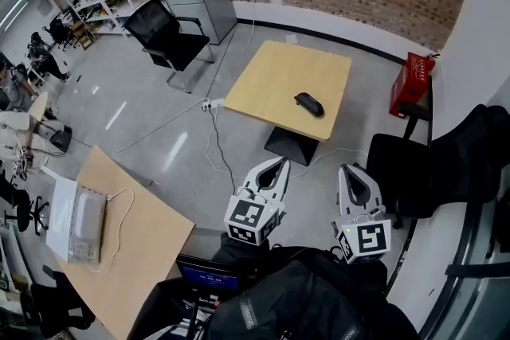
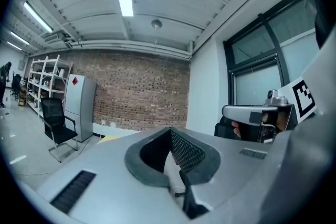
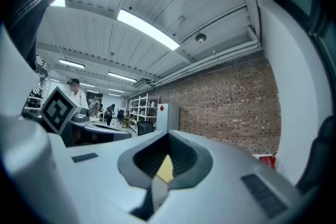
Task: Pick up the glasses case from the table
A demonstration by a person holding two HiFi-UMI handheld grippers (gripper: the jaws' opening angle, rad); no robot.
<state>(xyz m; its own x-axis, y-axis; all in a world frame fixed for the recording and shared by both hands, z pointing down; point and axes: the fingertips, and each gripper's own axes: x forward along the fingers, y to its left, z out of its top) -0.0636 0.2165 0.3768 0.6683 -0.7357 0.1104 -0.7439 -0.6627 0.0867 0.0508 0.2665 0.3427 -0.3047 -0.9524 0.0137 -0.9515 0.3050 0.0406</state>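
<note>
The glasses case (image 1: 309, 103) is lying untouched on the light wooden table (image 1: 275, 72), well ahead of both grippers and roughly between the lines along which they are pointing. It is being seen as a dark, closed, oval shape resting flat near the table edge closest to the grippers. Its long axis is running mostly crosswise to the grippers' pointing direction, slanted so that its left end is pointing away from them and its right end toward them. The left gripper (image 1: 276, 166) is being held about level, well short of the table, with its jaws brought together at the tips and nothing clamped between them. The right gripper (image 1: 351, 171) is being held just beside it, also level, jaws likewise closed on nothing. A black chair (image 1: 446, 163) is standing to the right of the right gripper, and a red crate (image 1: 409, 84) is sitting farther ahead beyond it.
</note>
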